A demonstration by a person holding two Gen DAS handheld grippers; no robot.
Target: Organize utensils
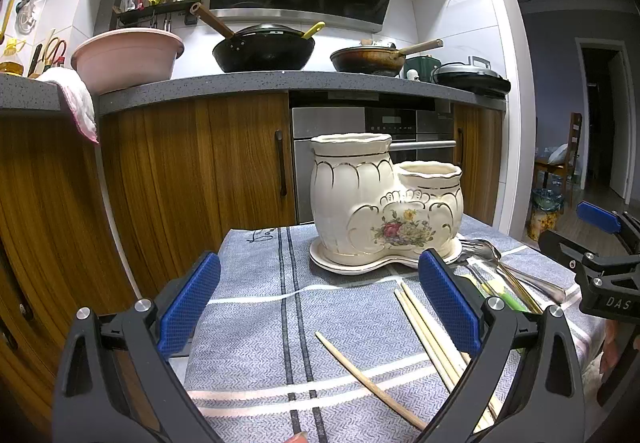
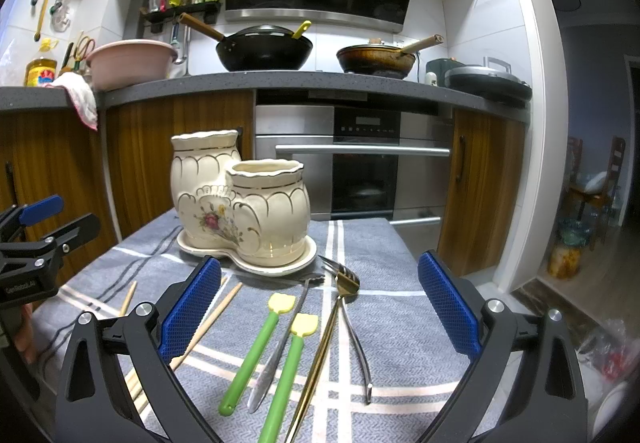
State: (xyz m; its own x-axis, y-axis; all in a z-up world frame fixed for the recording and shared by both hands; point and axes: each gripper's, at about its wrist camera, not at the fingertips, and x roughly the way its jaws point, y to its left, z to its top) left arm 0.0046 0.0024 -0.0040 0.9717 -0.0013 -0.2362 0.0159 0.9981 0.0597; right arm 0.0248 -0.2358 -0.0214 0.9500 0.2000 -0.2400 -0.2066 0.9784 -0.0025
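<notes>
Grey striped cloth (image 2: pixel 380 323) bears cream two-pot ceramic holder (image 2: pixel 244 211), apparently empty; green-handled utensils (image 2: pixel 256 347) await; left gripper (image 1: pixel 320 303) and right gripper (image 2: pixel 320 307) gape, empty-handed.

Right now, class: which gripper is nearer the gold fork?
Right. The right gripper hangs open directly over the gold fork; the left gripper is open over the chopsticks, off to the fork's left.
</notes>
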